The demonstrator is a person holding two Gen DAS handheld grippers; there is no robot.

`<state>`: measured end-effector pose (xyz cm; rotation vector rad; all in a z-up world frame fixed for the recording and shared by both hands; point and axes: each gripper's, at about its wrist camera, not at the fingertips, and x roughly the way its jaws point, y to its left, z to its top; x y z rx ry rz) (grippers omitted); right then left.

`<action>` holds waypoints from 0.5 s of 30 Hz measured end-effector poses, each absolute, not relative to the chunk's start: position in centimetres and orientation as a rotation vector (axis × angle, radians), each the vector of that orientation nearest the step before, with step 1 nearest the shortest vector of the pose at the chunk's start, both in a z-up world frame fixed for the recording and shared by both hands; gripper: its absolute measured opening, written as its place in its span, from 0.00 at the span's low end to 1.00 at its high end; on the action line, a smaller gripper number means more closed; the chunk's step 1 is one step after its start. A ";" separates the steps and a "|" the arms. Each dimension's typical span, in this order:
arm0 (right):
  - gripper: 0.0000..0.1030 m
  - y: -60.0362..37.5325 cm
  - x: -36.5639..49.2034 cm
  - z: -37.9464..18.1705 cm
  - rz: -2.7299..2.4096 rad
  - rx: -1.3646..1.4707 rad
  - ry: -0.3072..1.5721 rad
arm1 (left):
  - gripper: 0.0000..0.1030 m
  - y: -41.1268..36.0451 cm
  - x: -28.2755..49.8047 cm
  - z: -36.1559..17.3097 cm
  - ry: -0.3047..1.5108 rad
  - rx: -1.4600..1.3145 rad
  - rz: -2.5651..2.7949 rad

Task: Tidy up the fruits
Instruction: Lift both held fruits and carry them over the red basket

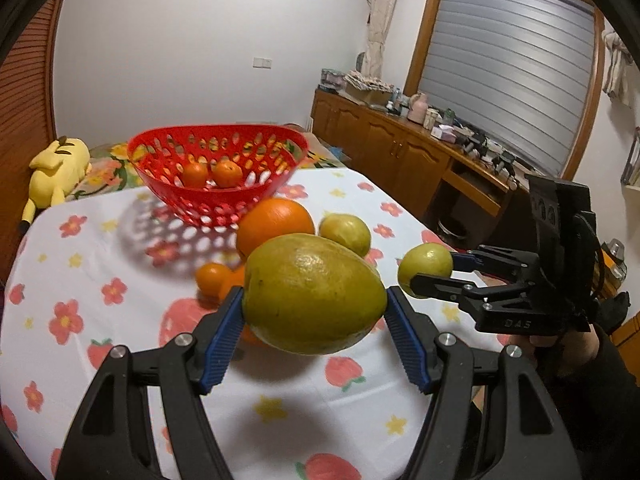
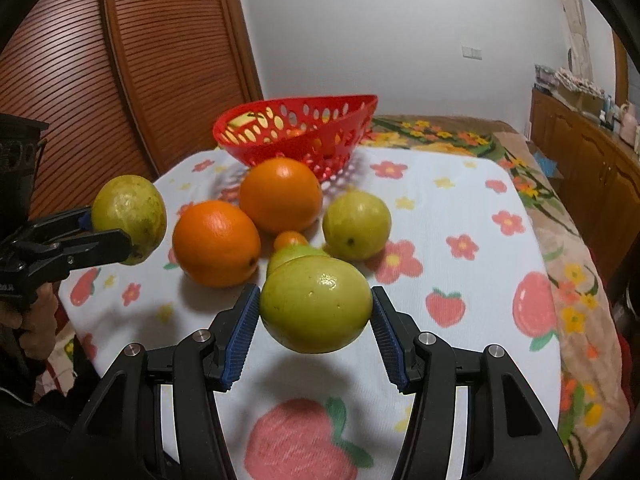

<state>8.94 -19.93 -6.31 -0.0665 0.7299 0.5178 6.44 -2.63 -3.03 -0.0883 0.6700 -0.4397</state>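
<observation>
Basket [image 1: 218,168] sits at the table's far end, straight ahead of both grippers, beyond the loose oranges. Left gripper [image 1: 314,320] is clamped on a big green fruit [image 1: 314,292]; right gripper [image 2: 312,320] is clamped on a smaller green fruit [image 2: 316,304]. Which is nearer the basket, I cannot tell.

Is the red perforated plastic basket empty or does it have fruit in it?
Not empty: the red perforated plastic basket holds two small oranges, seen over its rim from the left wrist.
</observation>
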 end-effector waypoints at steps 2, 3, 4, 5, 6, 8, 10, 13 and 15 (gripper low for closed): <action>0.55 -19.7 9.1 -5.9 0.522 -0.070 0.721 | 0.66 -2.2 6.6 -2.7 0.659 -0.091 -0.430; 0.55 -19.6 9.2 -5.7 0.525 -0.073 0.716 | 0.66 -2.0 6.7 -2.6 0.654 -0.092 -0.424; 0.55 -19.4 9.3 -5.3 0.528 -0.076 0.709 | 0.66 -1.8 6.8 -2.4 0.649 -0.094 -0.420; 0.55 -19.3 9.2 -5.1 0.530 -0.078 0.706 | 0.66 -1.5 6.9 -2.2 0.644 -0.095 -0.416; 0.55 -19.2 9.3 -4.9 0.531 -0.080 0.702 | 0.66 -1.3 7.1 -2.1 0.639 -0.094 -0.411; 0.55 -19.0 9.5 -4.2 0.534 -0.086 0.689 | 0.66 -1.0 7.3 -1.7 0.630 -0.094 -0.403; 0.55 -18.8 9.7 -3.6 0.536 -0.088 0.678 | 0.66 -0.6 7.6 -1.4 0.620 -0.097 -0.395; 0.55 -18.4 10.1 -2.6 0.542 -0.093 0.658 | 0.66 0.0 7.9 -0.9 0.605 -0.098 -0.383; 0.55 -18.1 10.4 -2.1 0.543 -0.101 0.647 | 0.66 0.3 8.1 -0.7 0.598 -0.099 -0.377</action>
